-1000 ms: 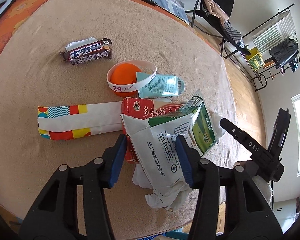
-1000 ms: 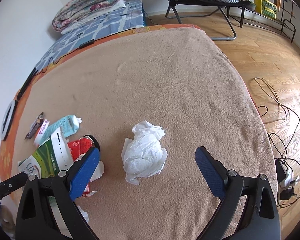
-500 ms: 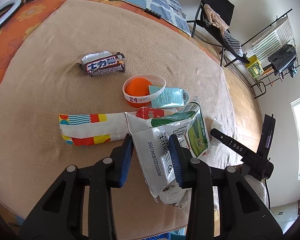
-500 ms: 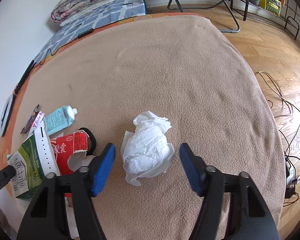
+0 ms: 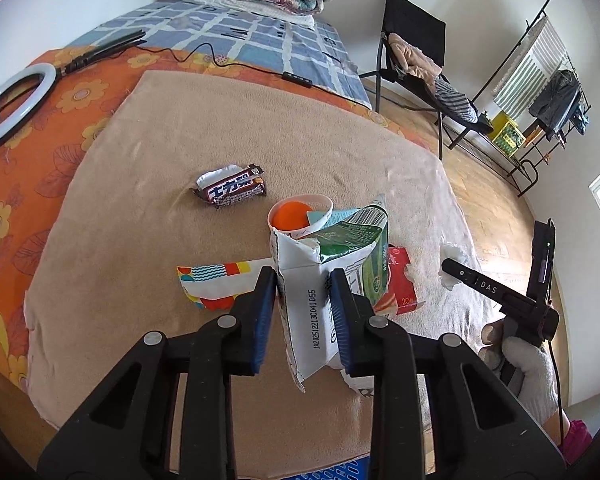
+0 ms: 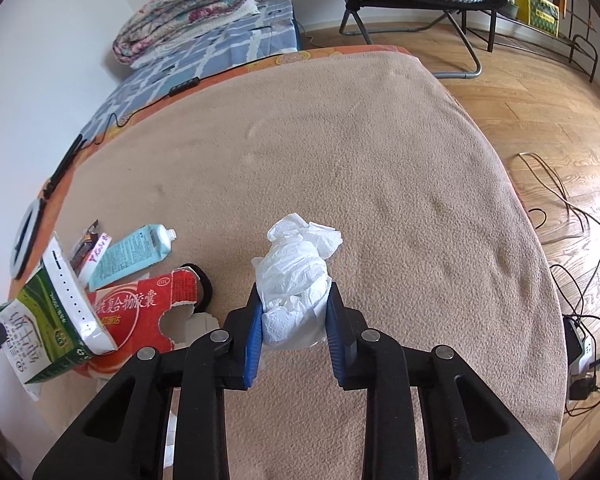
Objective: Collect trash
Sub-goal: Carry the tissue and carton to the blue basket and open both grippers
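Closing on stuff now: left gripper [image 5: 303, 312] fingers squeeze the green carton [image 5: 332, 276], right gripper [image 6: 294, 334] pinches crumpled tissue [image 6: 296, 276]; candy wrapper [image 5: 232, 191], red box [image 6: 140, 312] left.

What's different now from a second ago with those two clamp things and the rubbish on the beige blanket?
The right gripper, wide open around the crumpled white tissue before, is closing and now pinches it. The left gripper is closing tighter on the flattened green-and-white carton and has raised it off the red torn box. The brown candy bar wrapper, orange-and-white cup and colourful paper strip lie where they were.
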A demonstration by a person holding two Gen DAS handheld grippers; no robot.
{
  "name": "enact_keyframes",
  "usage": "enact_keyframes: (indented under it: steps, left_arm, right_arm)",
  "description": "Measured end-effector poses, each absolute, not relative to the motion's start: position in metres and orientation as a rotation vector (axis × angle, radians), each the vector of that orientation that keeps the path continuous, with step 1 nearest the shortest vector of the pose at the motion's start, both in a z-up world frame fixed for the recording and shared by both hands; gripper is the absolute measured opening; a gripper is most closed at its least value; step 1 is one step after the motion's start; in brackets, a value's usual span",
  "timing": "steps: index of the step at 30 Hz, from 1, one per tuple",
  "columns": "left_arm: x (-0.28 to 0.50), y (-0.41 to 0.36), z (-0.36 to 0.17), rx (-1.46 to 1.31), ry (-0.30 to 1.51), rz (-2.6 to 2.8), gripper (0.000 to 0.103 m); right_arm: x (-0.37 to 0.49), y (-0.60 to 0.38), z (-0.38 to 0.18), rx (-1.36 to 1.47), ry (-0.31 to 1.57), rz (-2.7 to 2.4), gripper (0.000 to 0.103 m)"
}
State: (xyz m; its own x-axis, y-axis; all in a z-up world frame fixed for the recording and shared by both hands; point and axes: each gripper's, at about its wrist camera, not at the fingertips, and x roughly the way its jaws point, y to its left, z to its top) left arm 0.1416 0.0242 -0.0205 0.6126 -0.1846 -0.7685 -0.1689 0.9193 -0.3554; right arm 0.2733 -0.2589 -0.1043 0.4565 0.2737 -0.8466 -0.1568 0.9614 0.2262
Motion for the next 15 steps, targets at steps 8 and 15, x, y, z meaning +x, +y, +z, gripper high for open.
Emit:
enact_keyframes:
  steps: [8,15]
  left_arm:
    - [0.131,0.008,-0.005,-0.338,0.873,-0.032,0.026]
    - [0.133,0.001,-0.017,-0.317,0.902,-0.039,0.026]
  right_arm:
    - [0.265,-0.255,-0.086,0.105,1.003,0.292,0.025]
    - [0.255,-0.251,-0.074,0.078,0.962,0.311,0.025]
